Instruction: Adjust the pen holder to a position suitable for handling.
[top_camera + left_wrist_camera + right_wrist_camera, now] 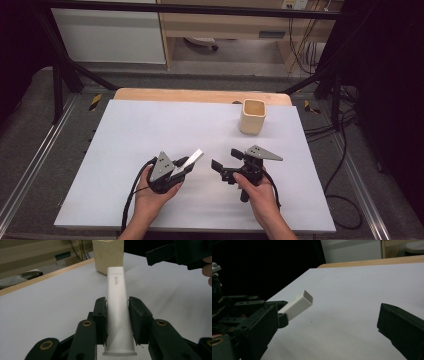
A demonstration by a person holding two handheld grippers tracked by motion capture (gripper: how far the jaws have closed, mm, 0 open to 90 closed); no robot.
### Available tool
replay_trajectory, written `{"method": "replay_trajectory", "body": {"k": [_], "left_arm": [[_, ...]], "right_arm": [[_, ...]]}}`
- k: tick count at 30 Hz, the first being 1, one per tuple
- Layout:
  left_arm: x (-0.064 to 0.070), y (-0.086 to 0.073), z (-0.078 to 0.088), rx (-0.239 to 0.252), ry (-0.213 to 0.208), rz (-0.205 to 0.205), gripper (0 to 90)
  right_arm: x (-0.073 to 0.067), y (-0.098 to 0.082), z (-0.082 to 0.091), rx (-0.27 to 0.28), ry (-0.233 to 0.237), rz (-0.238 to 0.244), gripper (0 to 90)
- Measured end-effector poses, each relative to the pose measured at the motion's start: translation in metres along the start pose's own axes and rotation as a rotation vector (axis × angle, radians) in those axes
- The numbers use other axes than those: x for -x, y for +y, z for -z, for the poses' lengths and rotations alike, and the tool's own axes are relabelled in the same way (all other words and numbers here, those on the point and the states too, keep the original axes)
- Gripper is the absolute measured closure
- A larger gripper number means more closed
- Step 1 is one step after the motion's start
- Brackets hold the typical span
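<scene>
We hold a long white rectangular plastic tube (pixel 117 310) clenched between the jaws of the left hand-held gripper (pixel 186 166), which grips it near its flared base so that most of its length sticks out over the white counter (pixel 150 135) toward the cream square-sided cup (pixel 251 116). The right hand-held gripper (pixel 225 167) hangs just beside the tube's free end with its jaws released and spread wide, holding nothing. We judge the main risk to be the long overhang: if our right jaws close off-centre on that smooth open end, the tube could pivot or slide in the left grip and drop. Releasing the left too soon would cause the same. A tilted tube could also catch the cup's rim and tip it over.
</scene>
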State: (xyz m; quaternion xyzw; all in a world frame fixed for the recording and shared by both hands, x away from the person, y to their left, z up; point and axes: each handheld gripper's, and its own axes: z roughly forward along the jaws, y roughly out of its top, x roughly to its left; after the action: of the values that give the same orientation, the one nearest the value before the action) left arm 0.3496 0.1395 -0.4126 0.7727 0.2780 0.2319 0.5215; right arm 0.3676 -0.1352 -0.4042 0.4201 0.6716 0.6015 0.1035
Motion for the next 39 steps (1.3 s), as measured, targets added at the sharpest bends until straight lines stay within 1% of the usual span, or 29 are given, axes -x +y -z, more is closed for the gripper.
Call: {"method": "replay_trajectory", "body": {"k": [3,6,10,14,20,26,33,39], "left_arm": [[0.003,0.000,-0.002,-0.001,-0.008,-0.006,68.8],[0.004,0.000,-0.003,-0.003,-0.013,-0.004,68.8],[0.003,0.000,-0.002,0.007,-0.006,0.002,68.8],[0.005,0.001,0.000,0.016,-0.002,0.000,68.8],[0.009,0.002,-0.001,0.029,-0.006,-0.006,68.8],[0.012,0.003,0.000,0.039,-0.004,-0.013,68.8],[0.015,0.004,0.000,0.053,-0.004,-0.022,68.8],[0.019,0.006,0.001,0.074,-0.006,-0.032,68.8]], "right_arm": [[-0.002,0.000,0.000,0.005,0.011,-0.005,5.6],[-0.002,0.000,0.000,0.000,0.009,-0.001,5.7],[-0.002,0.001,0.002,0.003,0.011,-0.004,6.0],[-0.004,0.000,0.001,0.003,0.022,-0.013,8.2],[-0.010,-0.001,0.000,0.011,0.054,-0.048,13.5],[-0.010,-0.001,0.000,0.023,0.078,-0.093,14.4],[-0.013,-0.002,-0.001,0.027,0.096,-0.106,17.8],[-0.014,-0.002,0.000,0.042,0.113,-0.122,24.0]]}}
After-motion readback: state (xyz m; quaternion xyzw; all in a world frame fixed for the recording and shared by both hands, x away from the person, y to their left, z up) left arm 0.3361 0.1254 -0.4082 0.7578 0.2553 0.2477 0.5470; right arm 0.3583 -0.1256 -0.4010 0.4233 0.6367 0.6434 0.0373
